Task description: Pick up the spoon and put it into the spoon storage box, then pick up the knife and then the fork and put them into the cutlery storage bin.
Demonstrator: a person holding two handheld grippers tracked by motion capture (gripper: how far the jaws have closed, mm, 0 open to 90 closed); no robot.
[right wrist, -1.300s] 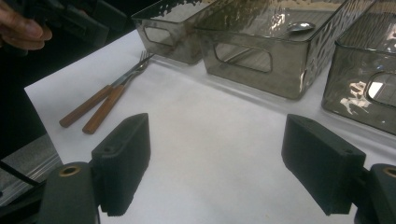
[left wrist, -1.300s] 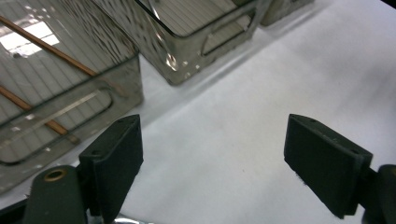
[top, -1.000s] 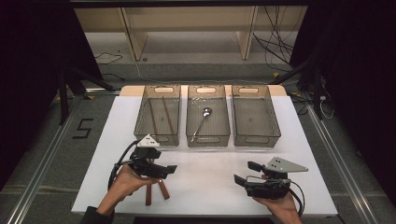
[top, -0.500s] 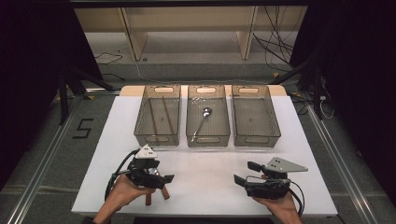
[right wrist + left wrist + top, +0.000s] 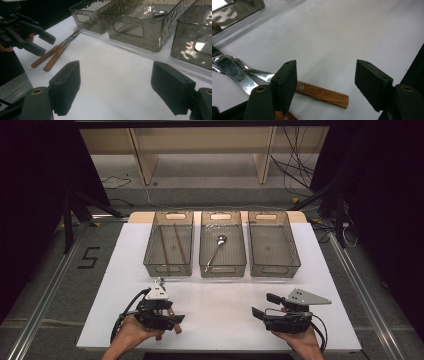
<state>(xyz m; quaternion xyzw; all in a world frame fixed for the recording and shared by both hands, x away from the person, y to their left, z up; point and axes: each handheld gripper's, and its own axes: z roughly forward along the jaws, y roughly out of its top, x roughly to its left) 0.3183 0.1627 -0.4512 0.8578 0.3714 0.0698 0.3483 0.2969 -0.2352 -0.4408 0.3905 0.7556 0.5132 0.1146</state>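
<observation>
Two wooden-handled forks (image 5: pixel 159 281) lie side by side on the white table (image 5: pixel 225 295), near its front left. My left gripper (image 5: pixel 176 323) sits low over their handles. In the left gripper view one wooden handle (image 5: pixel 322 94) lies on the table between the jaws of my left gripper (image 5: pixel 327 68), and the second handle shows behind the left jaw. The jaws have just been closing and stand apart from the handle. My right gripper (image 5: pixel 262 304) rests at the front right, open with nothing between the jaws of my right gripper (image 5: pixel 115 72), and from there the forks (image 5: pixel 53 56) lie far left.
Three clear grey bins stand in a row at the back. The left bin (image 5: pixel 167 268) holds chopsticks (image 5: pixel 172 242), the middle bin (image 5: pixel 223 269) a spoon (image 5: pixel 217 247), and the right bin (image 5: pixel 274 268) looks bare. The table's front edge is just behind both hands.
My left gripper has come back toward the front edge and lower over the fork handles, with its jaws narrower. The right gripper has not moved.
</observation>
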